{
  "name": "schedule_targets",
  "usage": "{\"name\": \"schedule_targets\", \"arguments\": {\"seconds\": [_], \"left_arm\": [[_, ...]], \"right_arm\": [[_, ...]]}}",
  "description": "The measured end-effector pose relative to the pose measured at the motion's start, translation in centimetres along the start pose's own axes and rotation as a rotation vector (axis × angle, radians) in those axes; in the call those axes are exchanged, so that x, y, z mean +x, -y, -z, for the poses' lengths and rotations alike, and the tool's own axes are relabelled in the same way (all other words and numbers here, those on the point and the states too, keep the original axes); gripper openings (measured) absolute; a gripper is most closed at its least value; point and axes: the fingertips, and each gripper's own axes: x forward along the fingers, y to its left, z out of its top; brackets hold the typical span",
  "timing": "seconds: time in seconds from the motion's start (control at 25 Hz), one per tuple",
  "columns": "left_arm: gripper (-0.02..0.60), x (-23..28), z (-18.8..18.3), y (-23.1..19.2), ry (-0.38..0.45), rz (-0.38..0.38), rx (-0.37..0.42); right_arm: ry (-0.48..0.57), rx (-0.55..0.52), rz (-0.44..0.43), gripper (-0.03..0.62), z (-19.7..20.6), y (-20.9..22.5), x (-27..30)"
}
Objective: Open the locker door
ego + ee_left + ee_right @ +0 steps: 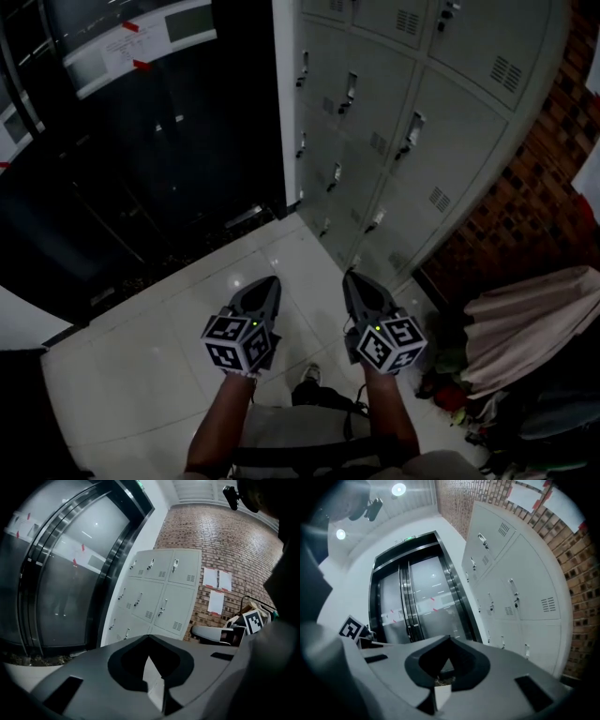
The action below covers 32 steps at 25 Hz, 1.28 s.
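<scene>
At the far left stands the dark glass door (141,178). It is no part of the job, and drifting that way would waste our approach. The left gripper (271,281) hangs over the pale floor (141,375), its fingers (89,667) pressed together on nothing. Just beside it the right gripper (348,277) is the same: fingers (511,667) together, empty. The lockers (450,141) stand ahead and to the right, well apart from both grippers. Every door we can see is flush and shut, each with a small handle (413,127) at its edge.

We judge the main risk to be arriving with the fingers together. They cannot take a handle that way and would only knock against the door. The handles are small and sit door beside door, so a careless reach could catch the wrong one, and the task does not say which door is meant. A latch pulled without being turned may hold, and the fingers could slip off the thin metal. At the right, by the brick wall (534,187), a cloth-covered heap (534,323) lies near the bottom lockers. A door swung wide down there, or our feet, may foul it.
</scene>
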Motion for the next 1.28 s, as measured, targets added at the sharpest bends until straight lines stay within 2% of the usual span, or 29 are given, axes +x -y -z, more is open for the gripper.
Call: {"name": "schedule_targets", "arguments": {"seconds": [0.16, 0.4, 0.72, 0.92, 1.0, 1.08, 1.28], "left_arm": [[0.000, 5.4, -1.5, -0.1, -0.006, 0.021, -0.003], [0.000, 10.8, -2.5, -1.8, -0.025, 0.019, -0.014], [0.000, 19.0, -6.0, -5.2, -0.030, 0.059, 0.022], [0.000, 25.4, -9.5, -8.4, -0.019, 0.112, 0.027], [0.000, 28.0, -11.3, -9.9, -0.018, 0.134, 0.035], [0.000, 30.6, -13.1, -11.0, -0.028, 0.161, 0.043], [0.000, 36.1, -16.8, -13.6, -0.052, 0.231, 0.101]], "right_arm": [[0.001, 0.006, 0.009, 0.017, -1.3, 3.9, 3.5], [-0.012, 0.007, 0.022, 0.024, -2.3, 8.1, 7.5], [0.034, -0.031, 0.098, 0.029, -5.2, 13.0, 14.9], [0.053, -0.065, 0.140, 0.079, -7.7, 16.1, 21.6], [0.057, -0.076, 0.168, 0.161, -8.8, 17.3, 24.8], [0.068, -0.081, 0.206, 0.207, -10.3, 18.9, 28.1], [0.123, -0.083, 0.310, 0.230, -13.9, 23.0, 36.1]]}}
